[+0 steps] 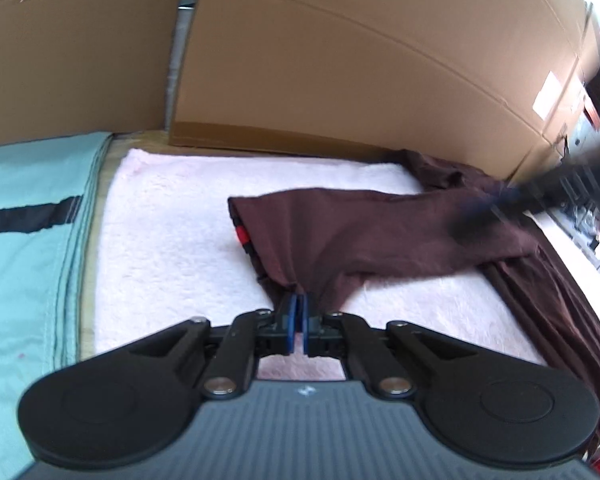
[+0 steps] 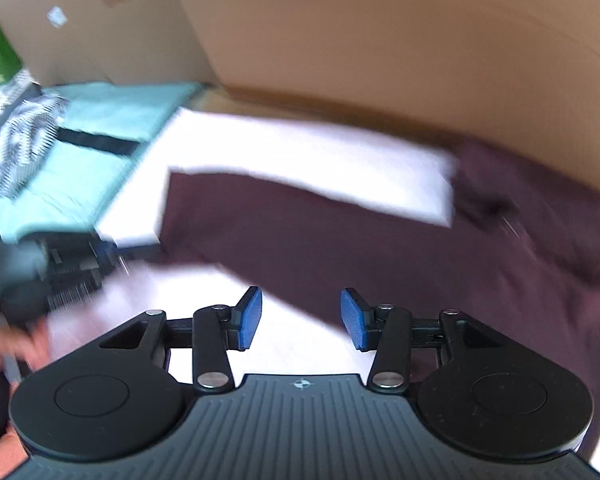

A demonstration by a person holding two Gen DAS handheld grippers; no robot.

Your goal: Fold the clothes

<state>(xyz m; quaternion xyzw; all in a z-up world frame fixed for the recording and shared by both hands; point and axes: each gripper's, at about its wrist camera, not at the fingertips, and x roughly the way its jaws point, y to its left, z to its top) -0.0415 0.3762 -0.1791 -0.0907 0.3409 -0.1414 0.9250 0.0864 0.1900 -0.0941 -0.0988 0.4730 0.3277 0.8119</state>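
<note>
Left tool (image 1: 299, 303) clamped on maroon garment (image 1: 340, 232) — right tool (image 2: 301, 316) apart, empty.

The left hand-held gripper (image 1: 299, 312) is showing a dark grey ribbed body with a small white mark at its front edge. Two round black discs are flanking that body, and black linkage arms with silver pivot screws are running forward to blue fingers (image 1: 290, 314). The right hand-held gripper (image 2: 301, 317) is showing the same build: ribbed grey plate, black discs, silver screws, and a crosshair mark at the front. Its blue pads (image 2: 249, 317) are showing a fine ribbed texture.
</note>
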